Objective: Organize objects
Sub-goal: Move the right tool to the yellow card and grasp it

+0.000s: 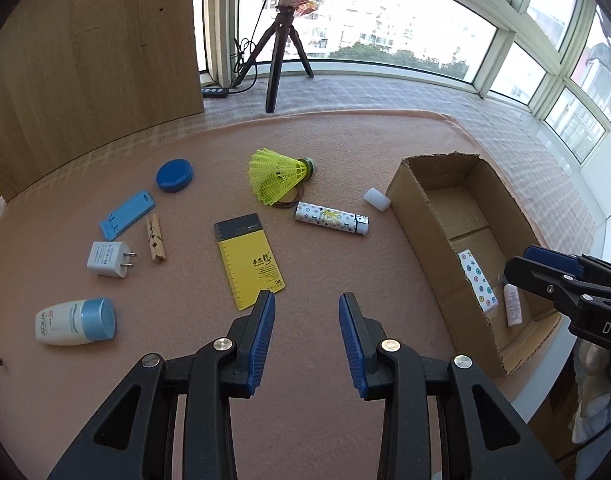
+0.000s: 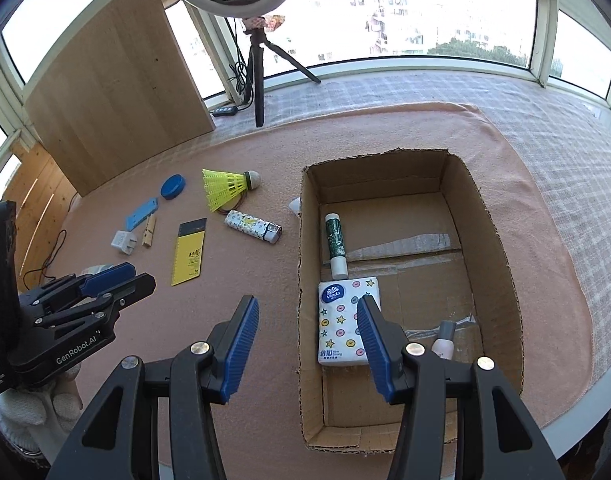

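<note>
An open cardboard box (image 2: pixel 501 256) (image 1: pixel 421 216) sits on the pink cloth and holds a tissue pack (image 2: pixel 347 320), a green tube (image 2: pixel 334 240) and a small white bottle (image 2: pixel 443 342). My right gripper (image 2: pixel 307 306) hovers open and empty over the box's near left wall. My left gripper (image 1: pixel 306 304) is open and empty above bare cloth, just past the near end of a yellow card (image 1: pixel 251 260). Loose on the cloth lie a yellow shuttlecock (image 1: pixel 279 176), a patterned lighter (image 1: pixel 331 218), a blue lid (image 1: pixel 174 175), a blue stand (image 1: pixel 126 214), a clothespin (image 1: pixel 155 238), a white charger (image 1: pixel 107 259) and a lotion bottle (image 1: pixel 75 322).
A small white cap (image 1: pixel 376 199) lies by the box's far left corner. A tripod (image 1: pixel 283 48) with a ring light stands behind the cloth, beside a wooden board (image 1: pixel 85 64). Windows run along the back and right. A gloved hand (image 2: pixel 45 404) holds the left gripper.
</note>
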Motion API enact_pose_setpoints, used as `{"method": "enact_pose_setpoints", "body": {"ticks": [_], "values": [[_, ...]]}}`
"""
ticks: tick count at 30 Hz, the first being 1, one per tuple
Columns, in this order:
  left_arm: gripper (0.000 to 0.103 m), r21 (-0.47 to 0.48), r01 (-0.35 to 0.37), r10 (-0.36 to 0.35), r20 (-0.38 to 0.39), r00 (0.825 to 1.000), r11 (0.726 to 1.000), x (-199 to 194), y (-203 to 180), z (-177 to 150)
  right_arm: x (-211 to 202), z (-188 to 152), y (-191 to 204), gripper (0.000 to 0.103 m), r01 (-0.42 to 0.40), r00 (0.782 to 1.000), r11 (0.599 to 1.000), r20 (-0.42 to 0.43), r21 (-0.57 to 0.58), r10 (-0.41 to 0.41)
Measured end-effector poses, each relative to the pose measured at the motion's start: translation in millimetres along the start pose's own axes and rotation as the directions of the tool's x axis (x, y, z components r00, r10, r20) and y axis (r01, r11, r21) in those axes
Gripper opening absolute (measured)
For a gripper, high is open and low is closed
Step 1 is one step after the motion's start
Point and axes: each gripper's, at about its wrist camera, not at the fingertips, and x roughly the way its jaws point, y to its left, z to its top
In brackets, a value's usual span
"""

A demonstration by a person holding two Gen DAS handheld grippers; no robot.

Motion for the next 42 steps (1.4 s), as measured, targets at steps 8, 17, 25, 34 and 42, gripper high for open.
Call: {"method": "enact_pose_setpoints", "body": {"ticks": [8,17,25,34,42], "values": [[0.036,-0.073,-0.048,0.048,0.004,0.999,0.996,-21,52,-21,30,13,55,0.047,-0.069,0.997,0.996,-0.041,-0.062,0.066],[0.036,-0.139,-0.089,0.09,0.003,0.996,0.986,-39,97,-43,91,30,109,0.047,-0.118,0.983,0.988,-0.149,-0.095,0.103],[0.036,-0.192,-0.111,0.111,-0.01,0.994,0.975,-47,132,-58,149,45,136,0.052,-0.13,0.961,0.989,-0.256,-0.068,0.109],[0.036,-0.245,-0.125,0.125,-0.015,0.992,0.961,-51,161,-70,191,56,147,0.052,-0.086,0.941,0.995,-0.333,-0.055,0.063],[0.036,-0.263,-0.125,0.124,-0.019,0.992,0.957,-51,171,-73,201,60,149,0.054,-0.035,0.941,0.996,-0.34,-0.083,0.005]]}}
